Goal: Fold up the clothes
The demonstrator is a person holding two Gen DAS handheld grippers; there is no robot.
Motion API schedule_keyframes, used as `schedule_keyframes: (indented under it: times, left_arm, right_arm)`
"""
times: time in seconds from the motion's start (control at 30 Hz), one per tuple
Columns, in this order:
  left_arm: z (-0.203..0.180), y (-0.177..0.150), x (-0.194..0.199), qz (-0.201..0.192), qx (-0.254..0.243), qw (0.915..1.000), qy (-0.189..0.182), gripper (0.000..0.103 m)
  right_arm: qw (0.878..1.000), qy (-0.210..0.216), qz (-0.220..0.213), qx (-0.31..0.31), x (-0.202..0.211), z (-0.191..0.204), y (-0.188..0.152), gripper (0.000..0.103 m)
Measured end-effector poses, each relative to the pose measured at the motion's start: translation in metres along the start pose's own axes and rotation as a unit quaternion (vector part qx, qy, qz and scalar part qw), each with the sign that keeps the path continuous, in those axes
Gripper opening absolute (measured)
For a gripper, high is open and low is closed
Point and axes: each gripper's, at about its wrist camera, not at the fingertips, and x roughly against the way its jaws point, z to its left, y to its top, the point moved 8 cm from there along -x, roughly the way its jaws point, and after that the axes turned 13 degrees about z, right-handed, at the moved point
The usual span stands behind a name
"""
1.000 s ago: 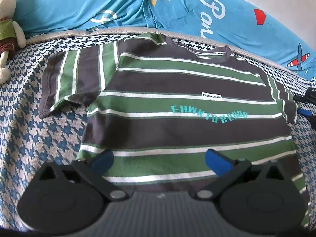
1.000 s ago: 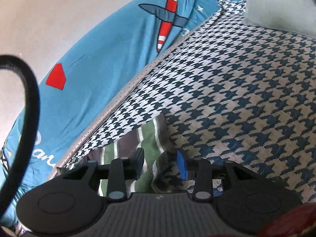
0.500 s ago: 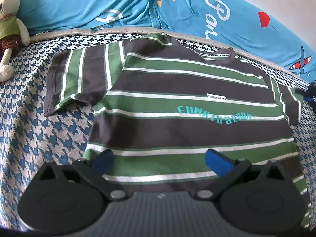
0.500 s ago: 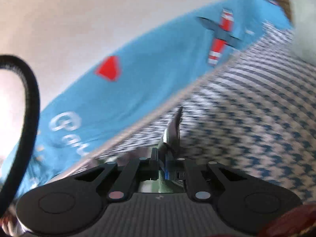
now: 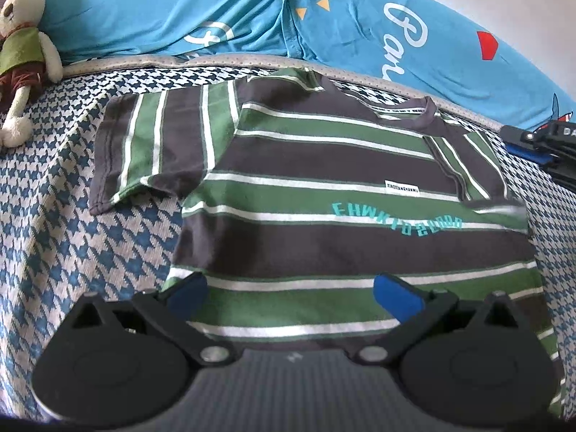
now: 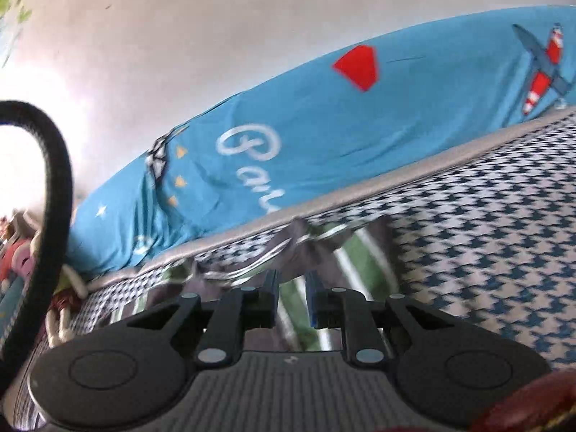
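Bed (image 5: 82,237) covered by a blue, white and beige houndstooth blanket. Lying flat on it: one striped green and grey shirt (image 5: 324,194), one sleeve spread toward the left of the left wrist view, the other folded over the body. A plush rabbit (image 5: 25,54) lies at the far left edge. Blue printed bedding (image 5: 223,10) lines the far side.

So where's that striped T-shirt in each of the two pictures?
Left wrist view: the striped T-shirt fills the middle, spread on the checked bed cover.
Right wrist view: the shirt lies bunched at lower centre, just beyond the tongs.
Shared landmark: the blue pillow with white lettering.
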Motion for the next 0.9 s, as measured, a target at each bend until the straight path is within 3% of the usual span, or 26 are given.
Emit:
schedule_keyframes:
  times: [0.33, 0.47, 0.6, 0.9]
  left_arm:
    - [-0.001, 0.000, 0.001, -0.001, -0.002, 1.0000, -0.002, 0.103]
    - [0.000, 0.002, 0.002, -0.004, 0.000, 1.0000, 0.000, 0.103]
    - [0.003, 0.002, 0.001, -0.004, 0.003, 1.0000, 0.003, 0.103]
    - [0.018, 0.004, 0.008, -0.014, 0.020, 0.9997, 0.001, 0.103]
  right_arm:
    - [0.997, -0.036, 0.068, 0.020, -0.007, -0.018, -0.029, 0.017]
    - [0.990, -0.075, 0.118, 0.022, -0.021, -0.024, -0.049, 0.017]
    - [0.985, -0.106, 0.128, 0.035, -0.023, -0.021, -0.059, 0.018]
    - [0.978, -0.140, 0.155, -0.016, -0.013, -0.007, -0.073, 0.030]
